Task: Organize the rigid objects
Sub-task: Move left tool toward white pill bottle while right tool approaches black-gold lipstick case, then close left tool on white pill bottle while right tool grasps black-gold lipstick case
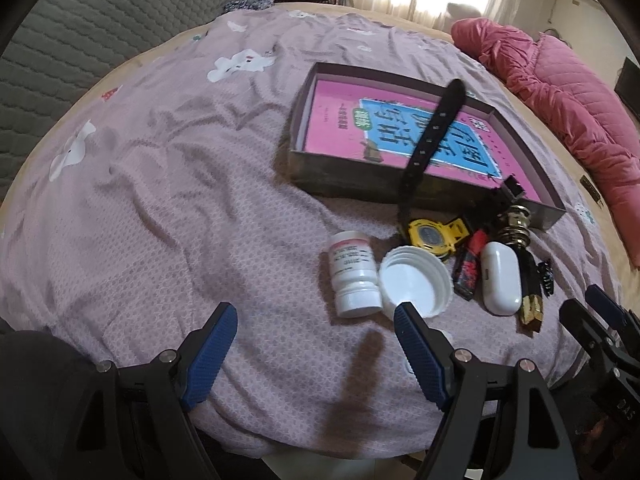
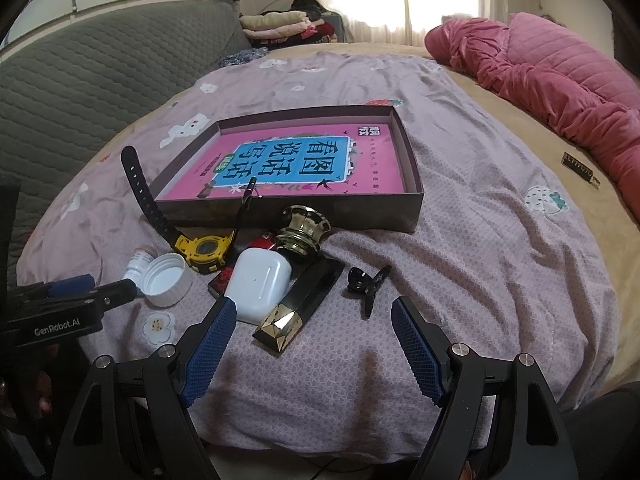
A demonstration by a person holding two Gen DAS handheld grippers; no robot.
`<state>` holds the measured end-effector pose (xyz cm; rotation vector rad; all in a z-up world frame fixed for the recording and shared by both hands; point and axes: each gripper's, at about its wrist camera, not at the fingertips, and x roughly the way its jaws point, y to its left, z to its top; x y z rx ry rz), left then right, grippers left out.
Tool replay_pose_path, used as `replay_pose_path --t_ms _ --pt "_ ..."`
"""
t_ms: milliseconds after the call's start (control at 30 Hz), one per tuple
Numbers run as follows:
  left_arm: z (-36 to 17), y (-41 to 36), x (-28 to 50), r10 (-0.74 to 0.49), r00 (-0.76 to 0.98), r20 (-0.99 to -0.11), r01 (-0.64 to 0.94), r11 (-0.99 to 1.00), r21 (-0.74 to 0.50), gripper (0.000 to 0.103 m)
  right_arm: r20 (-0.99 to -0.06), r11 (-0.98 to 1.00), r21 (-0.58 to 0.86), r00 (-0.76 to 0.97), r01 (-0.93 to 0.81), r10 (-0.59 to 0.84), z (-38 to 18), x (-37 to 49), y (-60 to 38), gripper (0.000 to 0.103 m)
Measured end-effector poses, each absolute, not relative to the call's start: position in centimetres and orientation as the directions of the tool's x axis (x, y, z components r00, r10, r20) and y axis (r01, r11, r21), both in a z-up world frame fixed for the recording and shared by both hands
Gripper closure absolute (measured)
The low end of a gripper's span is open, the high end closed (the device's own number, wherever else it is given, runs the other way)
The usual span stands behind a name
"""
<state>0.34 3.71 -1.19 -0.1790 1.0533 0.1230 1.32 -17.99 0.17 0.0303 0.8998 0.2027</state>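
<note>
At the far left of the right wrist view, the left gripper (image 2: 90,286) reaches in low beside the white cap (image 2: 166,280); in its own view the left gripper (image 1: 316,320) has its blue pads spread wide with nothing between them, over a broad stretch of bare purple bedspread (image 1: 160,200) that runs open to the bed's left edge. Just ahead, a small white pill bottle (image 1: 354,276) lies on its side touching the upturned cap. Next comes the yellow watch (image 2: 204,252), its black strap (image 2: 142,192) arching up against the near wall of the shallow dark box (image 2: 412,200), which holds a pink book (image 2: 296,164) lying flat. A white earbud case (image 2: 260,284) overlaps a red-and-black item (image 2: 219,280) and touches a long black-and-gold bottle (image 2: 302,304) with a flared metallic top. A black hair clip (image 2: 366,284) lies just beside the bottle, apart from it. The right gripper (image 2: 312,316) hangs spread, empty, its left pad close to the earbud case. Rightward, the bedspread lies open up to a tan strip and a pink quilt (image 2: 560,76) along the bed's right edge.
</note>
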Motion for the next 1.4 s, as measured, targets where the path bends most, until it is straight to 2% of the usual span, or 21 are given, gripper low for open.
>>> replay_pose_path --t_ms 433,900,1000,1067,1167,1300,1400 --pt "-2.4 4.2 1.5 0.02 0.446 -0.895 -0.204 0.976 -0.08 0.023 -0.792 0.979 0.123 0.578 -0.165 0.197 -0.7 1.9 -17.6 0.022" --pt "-2.6 5.7 2.9 0.009 0.453 -0.891 -0.224 0.969 -0.104 0.023 -0.798 0.97 0.199 0.551 -0.141 0.244 -1.7 3.4 -17.5 0.022" --pt "-2.7 5.5 3.2 0.005 0.453 -0.892 -0.211 0.972 -0.101 0.026 -0.814 0.969 0.196 0.526 -0.151 0.247 -2.2 3.6 -17.0 0.032" --pt "-2.6 5.3 3.4 0.011 0.454 -0.891 -0.201 0.975 -0.09 0.03 -0.82 0.967 0.197 0.513 -0.161 0.253 -2.5 3.8 -16.6 0.045" --pt "-2.7 5.2 3.8 0.005 0.452 -0.892 -0.184 0.979 -0.087 0.031 -0.831 0.968 0.194 0.498 -0.159 0.248 -2.9 4.2 -16.4 0.054" --pt "-2.7 5.1 4.3 0.0 0.463 -0.886 -0.164 0.983 -0.085 0.037 -0.829 0.97 0.193 0.505 -0.145 0.24 -3.1 4.5 -16.6 0.057" --pt "-2.7 4.9 4.8 -0.001 0.473 -0.881 -0.146 0.986 -0.08 0.045 -0.831 0.971 0.2 0.502 -0.134 0.24 -3.2 5.0 -16.8 0.059"
